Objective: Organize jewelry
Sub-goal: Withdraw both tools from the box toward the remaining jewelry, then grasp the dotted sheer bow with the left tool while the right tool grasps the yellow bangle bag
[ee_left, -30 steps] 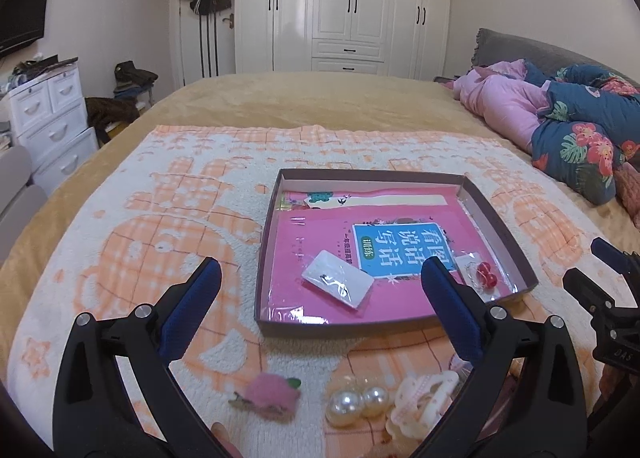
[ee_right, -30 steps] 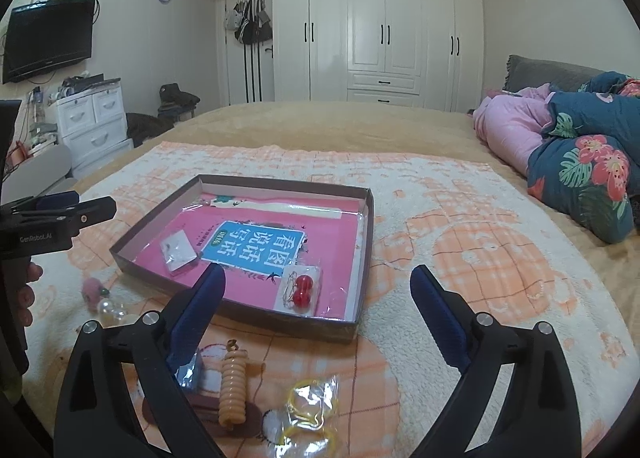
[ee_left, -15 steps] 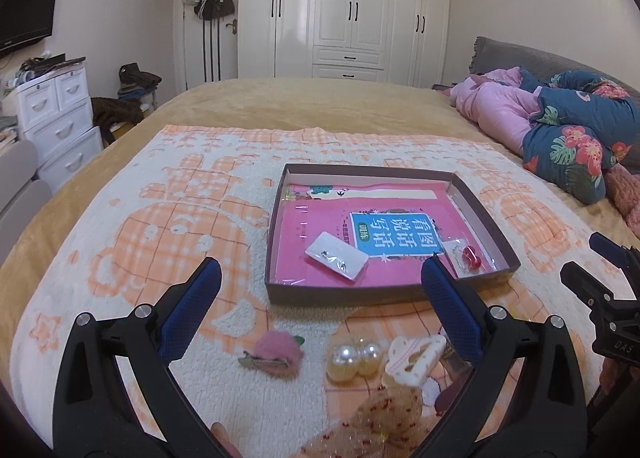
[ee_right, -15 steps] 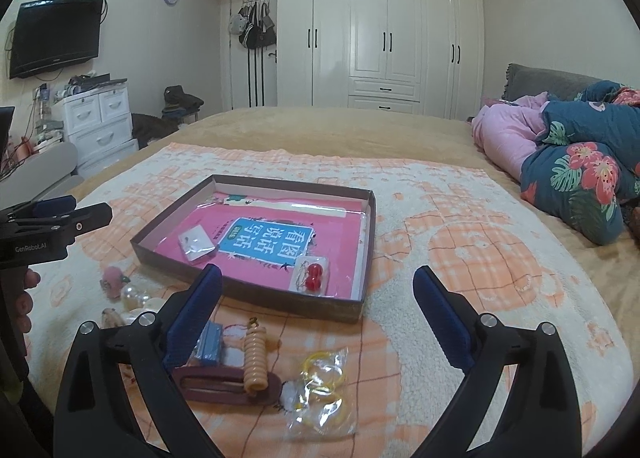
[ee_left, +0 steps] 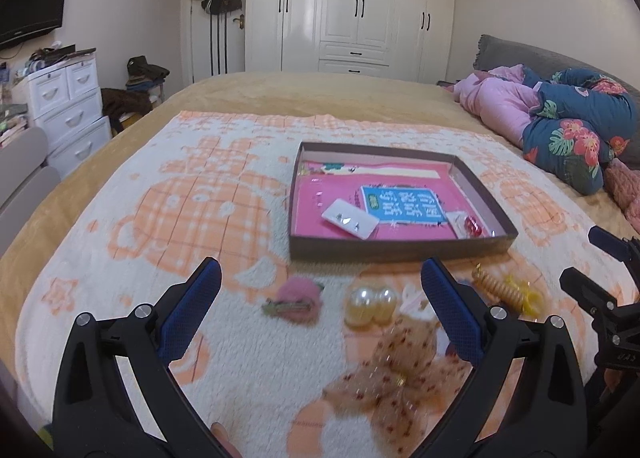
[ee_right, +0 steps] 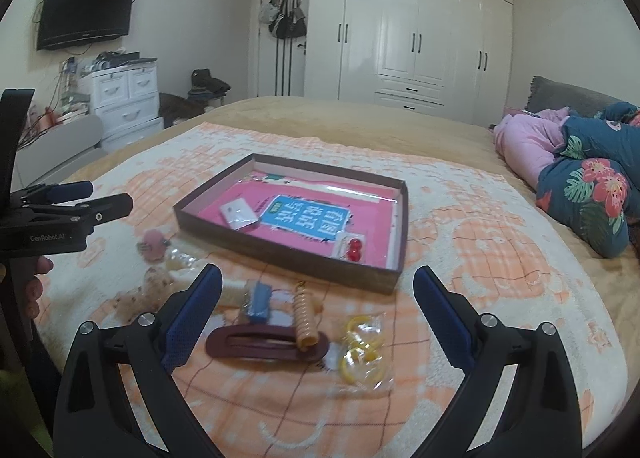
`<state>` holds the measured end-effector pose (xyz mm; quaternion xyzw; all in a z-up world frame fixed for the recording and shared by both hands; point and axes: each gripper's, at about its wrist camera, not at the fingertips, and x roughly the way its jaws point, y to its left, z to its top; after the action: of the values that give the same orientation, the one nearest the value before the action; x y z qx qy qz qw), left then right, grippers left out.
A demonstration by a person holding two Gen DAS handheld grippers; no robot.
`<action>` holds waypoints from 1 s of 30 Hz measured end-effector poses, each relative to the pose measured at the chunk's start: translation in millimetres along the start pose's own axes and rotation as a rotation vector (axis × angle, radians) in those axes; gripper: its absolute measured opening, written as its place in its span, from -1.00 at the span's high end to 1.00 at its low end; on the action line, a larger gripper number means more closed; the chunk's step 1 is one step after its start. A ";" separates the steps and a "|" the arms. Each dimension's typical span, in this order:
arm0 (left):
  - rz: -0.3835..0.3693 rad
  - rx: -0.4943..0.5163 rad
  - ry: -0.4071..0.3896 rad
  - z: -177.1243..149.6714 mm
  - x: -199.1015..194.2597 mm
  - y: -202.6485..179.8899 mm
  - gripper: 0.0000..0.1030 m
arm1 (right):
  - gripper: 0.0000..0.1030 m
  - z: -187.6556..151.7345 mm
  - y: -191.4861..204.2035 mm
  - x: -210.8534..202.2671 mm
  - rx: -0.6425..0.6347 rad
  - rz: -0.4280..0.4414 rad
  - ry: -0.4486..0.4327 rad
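A shallow brown tray (ee_left: 400, 250) (ee_right: 280, 254) with a pink lining lies on the blanket. It holds a white earring card (ee_left: 350, 218) and a bag with red beads (ee_right: 354, 248). In front of it lie a pink hair clip (ee_left: 298, 296), two pearls (ee_left: 370, 304), a sheer dotted bow (ee_left: 400, 378), a spiral hair tie (ee_right: 304, 314), a dark maroon clip (ee_right: 266, 346), a blue piece (ee_right: 258, 300) and bagged yellow rings (ee_right: 362, 350). My left gripper (ee_left: 320, 306) is open and empty above the pink clip and pearls. My right gripper (ee_right: 318, 312) is open and empty above the maroon clip.
The orange and white blanket (ee_left: 180, 218) covers a tan bed. Pink and blue floral bedding (ee_left: 560, 126) is heaped at the right. White drawers (ee_left: 68, 98) stand off the bed at the left. Wardrobes (ee_right: 400, 38) line the far wall.
Both grippers have drawn back from the tray and lifted. More loose items in front of the tray have come into view. Both stay open.
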<state>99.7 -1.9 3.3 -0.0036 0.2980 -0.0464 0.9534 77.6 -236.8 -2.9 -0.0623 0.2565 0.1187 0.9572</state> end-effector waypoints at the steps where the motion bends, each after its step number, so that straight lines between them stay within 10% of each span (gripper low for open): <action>1: 0.003 -0.001 0.004 -2.3 -1.0 1.2 -0.78 | -0.82 -0.9 2.6 -1.6 -0.006 0.004 0.000; 30: -0.124 0.063 0.157 -65.8 6.3 -16.2 -0.78 | -0.82 -48.0 -11.2 10.0 0.022 -0.025 0.118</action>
<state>66.0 -17.3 -53.8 0.0118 0.3694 -0.1150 0.9220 65.9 -254.3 -48.6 -0.0617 0.3131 0.0998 0.9424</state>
